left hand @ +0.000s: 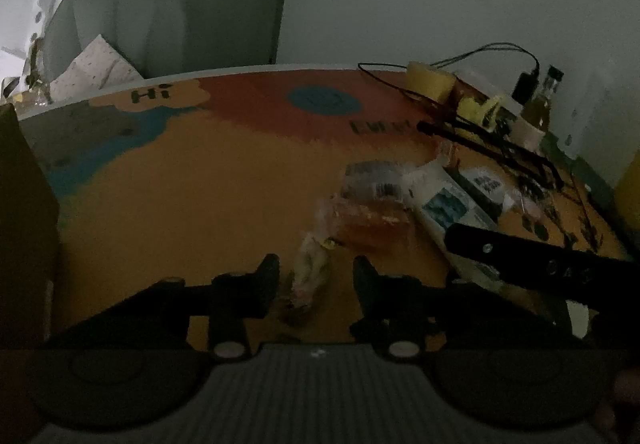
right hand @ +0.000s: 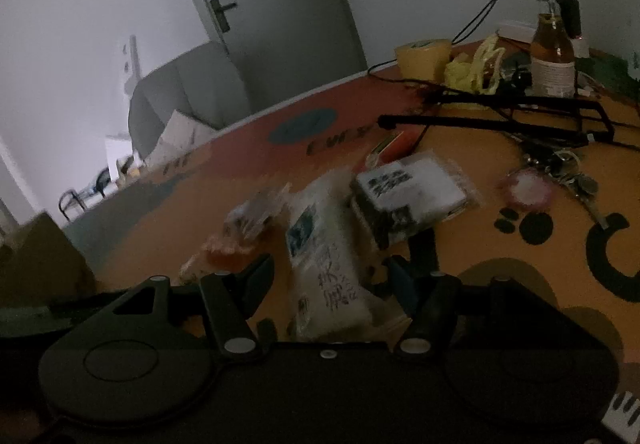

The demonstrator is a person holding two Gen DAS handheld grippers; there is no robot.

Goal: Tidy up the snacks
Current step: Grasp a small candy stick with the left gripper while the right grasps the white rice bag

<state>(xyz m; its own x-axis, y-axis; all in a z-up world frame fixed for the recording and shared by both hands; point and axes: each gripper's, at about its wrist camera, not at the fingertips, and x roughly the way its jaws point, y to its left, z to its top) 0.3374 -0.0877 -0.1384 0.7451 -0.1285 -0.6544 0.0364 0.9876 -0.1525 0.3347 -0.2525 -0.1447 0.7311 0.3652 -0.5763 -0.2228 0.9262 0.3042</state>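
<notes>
On the orange patterned table mat (left hand: 180,204) lies a heap of snack packets. A small clear-wrapped snack (left hand: 308,276) lies between the fingers of my left gripper (left hand: 316,270); a gap shows on each side of it, so the gripper is open. My right gripper (right hand: 330,276) straddles a long white packet with a blue picture (right hand: 324,264), also open, its pads just off the wrapper. Beyond it lie a dark-and-white packet (right hand: 412,200), a clear packet with a barcode (right hand: 256,212) and an orange snack in clear wrap (right hand: 228,252). In the left wrist view, one right finger (left hand: 500,248) crosses the white packet (left hand: 444,204).
At the back right stand a yellow tape roll (right hand: 424,56), a bottle (right hand: 554,60), a yellow bag (right hand: 480,68), a black wire frame (right hand: 520,116), cables and a bunch of keys (right hand: 568,172). A cardboard box (left hand: 24,224) stands at the left edge. A grey chair (left hand: 120,24) stands beyond the table.
</notes>
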